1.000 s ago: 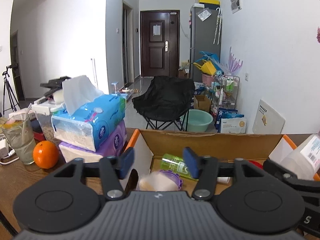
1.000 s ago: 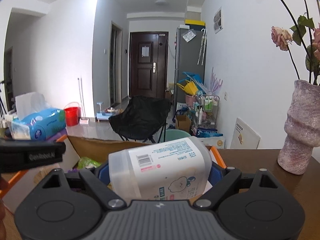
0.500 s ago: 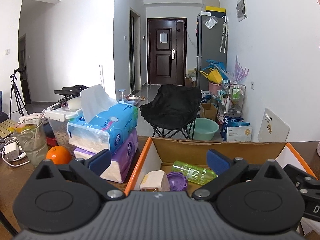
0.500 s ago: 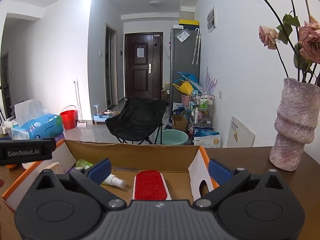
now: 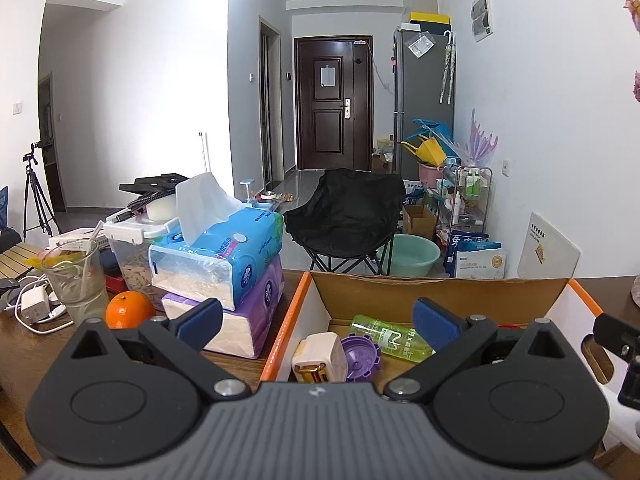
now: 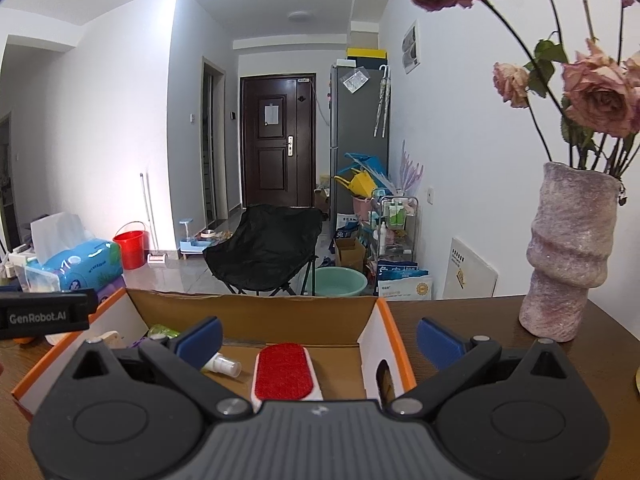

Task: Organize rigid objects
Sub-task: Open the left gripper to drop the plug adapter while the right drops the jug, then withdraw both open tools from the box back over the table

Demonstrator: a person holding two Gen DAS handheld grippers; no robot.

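An orange-rimmed cardboard box [image 5: 440,292] stands on the wooden table. It holds a green bottle [image 5: 390,338], a purple ridged lid [image 5: 360,356] and a cream-and-gold block [image 5: 318,360]. My left gripper [image 5: 318,320] hangs open over the box's left end with nothing between its fingers. In the right wrist view the box [image 6: 256,316] also shows a red lint brush [image 6: 284,372] and a small white spray bottle [image 6: 222,364]. My right gripper [image 6: 319,339] is open and empty, straddling the box's right wall. The left gripper's side [image 6: 44,314] shows at the left edge.
Stacked tissue packs [image 5: 224,256], an orange [image 5: 128,310], a glass cup [image 5: 78,276] and cables sit left of the box. A pink vase [image 6: 568,252] with dried roses stands to the right. A black folding chair [image 5: 348,212] is beyond the table.
The right gripper let go of the white labelled jar, which is now out of sight, and opened wide. The left jaws also spread wide. Both grippers drew back slightly.
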